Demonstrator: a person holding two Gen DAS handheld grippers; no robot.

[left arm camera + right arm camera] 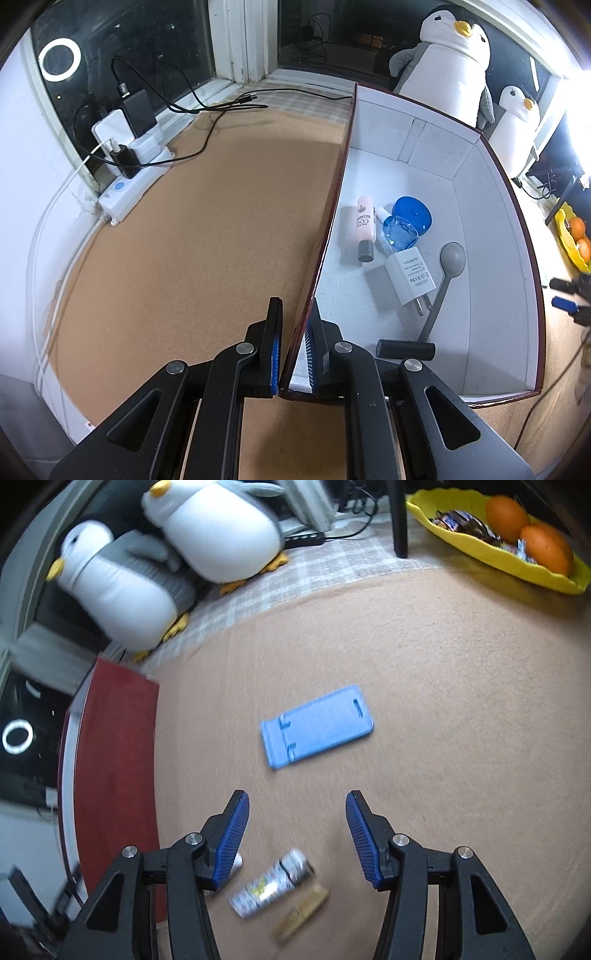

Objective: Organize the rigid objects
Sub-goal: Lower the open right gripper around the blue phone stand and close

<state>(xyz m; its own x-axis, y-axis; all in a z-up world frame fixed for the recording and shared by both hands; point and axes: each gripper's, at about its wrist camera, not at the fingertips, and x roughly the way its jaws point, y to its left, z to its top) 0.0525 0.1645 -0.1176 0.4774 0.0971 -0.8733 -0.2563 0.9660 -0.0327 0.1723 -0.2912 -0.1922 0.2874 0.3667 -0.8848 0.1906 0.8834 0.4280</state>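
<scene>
cork mat (424, 701), flat blue stand (316, 726)

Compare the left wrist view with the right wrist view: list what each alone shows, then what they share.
Left only: the box interior with pink bottle, white adapter, grey spoon, and the left tongs clamping the box wall; also a power strip.
Right only: open right tongs above a blue phone stand, a printed tube and a tan stick.
Both: the box, penguin plushies, yellow fruit bowl.
</scene>
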